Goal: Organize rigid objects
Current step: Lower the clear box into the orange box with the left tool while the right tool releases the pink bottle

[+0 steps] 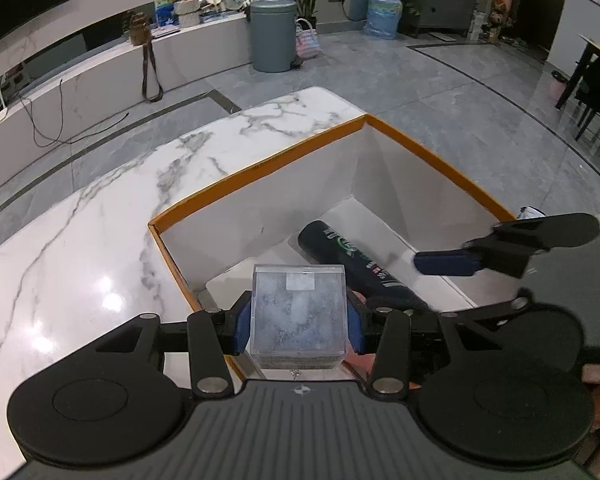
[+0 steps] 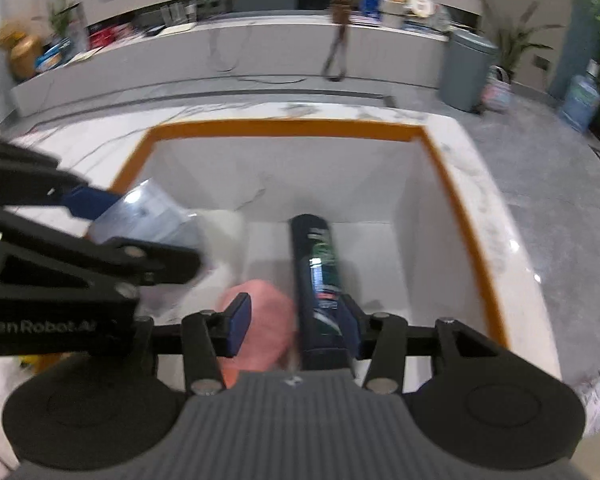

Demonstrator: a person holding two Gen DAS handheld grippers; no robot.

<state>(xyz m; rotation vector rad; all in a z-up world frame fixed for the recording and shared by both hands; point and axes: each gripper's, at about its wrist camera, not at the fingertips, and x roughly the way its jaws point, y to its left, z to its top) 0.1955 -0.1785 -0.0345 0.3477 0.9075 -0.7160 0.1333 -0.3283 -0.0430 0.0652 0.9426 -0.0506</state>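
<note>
one clear plastic cube (image 1: 298, 312) is clamped in the left gripper (image 1: 298, 322) above the near corner of one orange-rimmed white box (image 1: 260, 168) on the marble tabletop (image 1: 80, 248). inside lie one dark bottle (image 2: 318, 276) and one pink object (image 2: 266, 328). the right gripper (image 2: 296, 322) stands parted over them, its right pad beside the bottle.

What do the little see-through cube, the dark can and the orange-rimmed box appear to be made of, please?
Cube: looks like clear, glossy acrylic or hard plastic; sharp transparent edges, speckled grey filling inside.
Dark can: probably painted metal with a printed label; smooth cylinder with a faint sheen.
Box: likely matte cardboard; thin, flat white walls and orange rim.
</note>
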